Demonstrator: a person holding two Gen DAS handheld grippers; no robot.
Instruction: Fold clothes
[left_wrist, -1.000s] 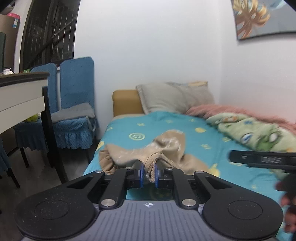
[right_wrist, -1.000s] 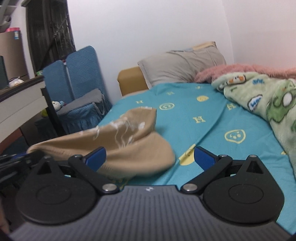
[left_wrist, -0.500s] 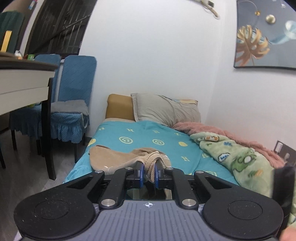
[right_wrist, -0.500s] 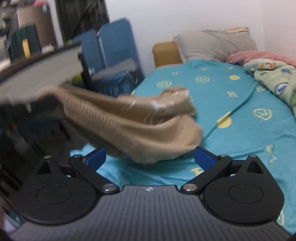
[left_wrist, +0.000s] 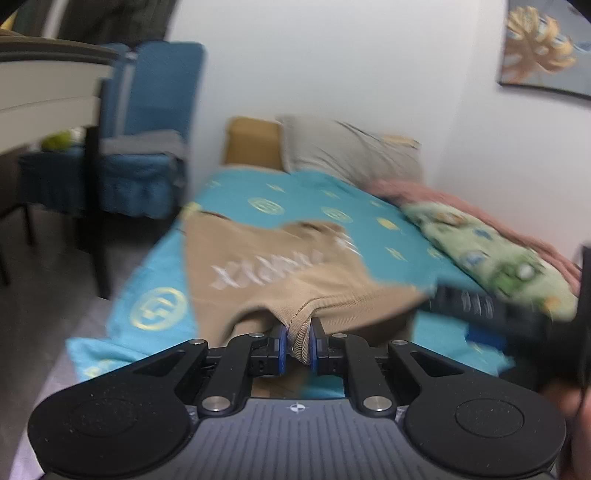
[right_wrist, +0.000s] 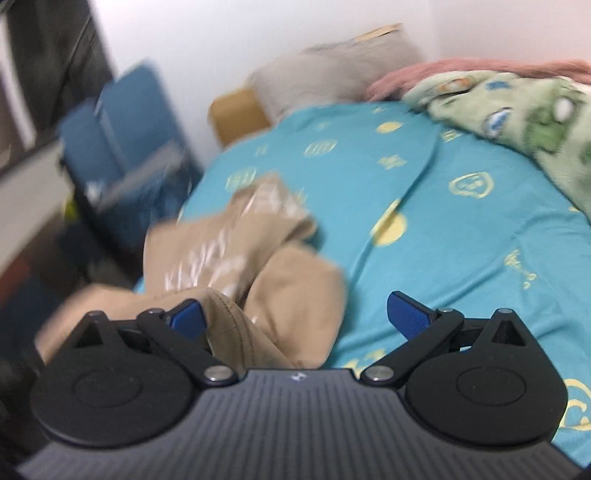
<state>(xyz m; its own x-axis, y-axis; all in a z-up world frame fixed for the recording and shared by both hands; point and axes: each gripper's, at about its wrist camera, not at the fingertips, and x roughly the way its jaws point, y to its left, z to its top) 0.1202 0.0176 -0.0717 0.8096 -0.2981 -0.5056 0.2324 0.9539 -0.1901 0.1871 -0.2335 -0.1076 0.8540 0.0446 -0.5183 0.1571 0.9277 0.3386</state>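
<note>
Walls: plain white painted wall (left_wrist: 332, 55) behind the bed, evenly lit; a framed print with a golden leaf (left_wrist: 543, 48) hangs at upper right
Bed: turquoise sheet with yellow symbols (left_wrist: 295, 206); grey rectangular pillow (left_wrist: 347, 151) against a mustard-brown headboard (left_wrist: 251, 144); green cartoon-print fleece blanket (right_wrist: 517, 110) beside a pink fuzzy blanket (right_wrist: 461, 70) along the wall side
Chairs: two blue fabric-covered chairs (left_wrist: 147, 122) left of the bed; a grey folded cloth (left_wrist: 144, 144) on one seat
Table: white-edged tabletop with a dark leg (left_wrist: 48, 96) at far left
Floor: grey floor (left_wrist: 44, 280)
</note>
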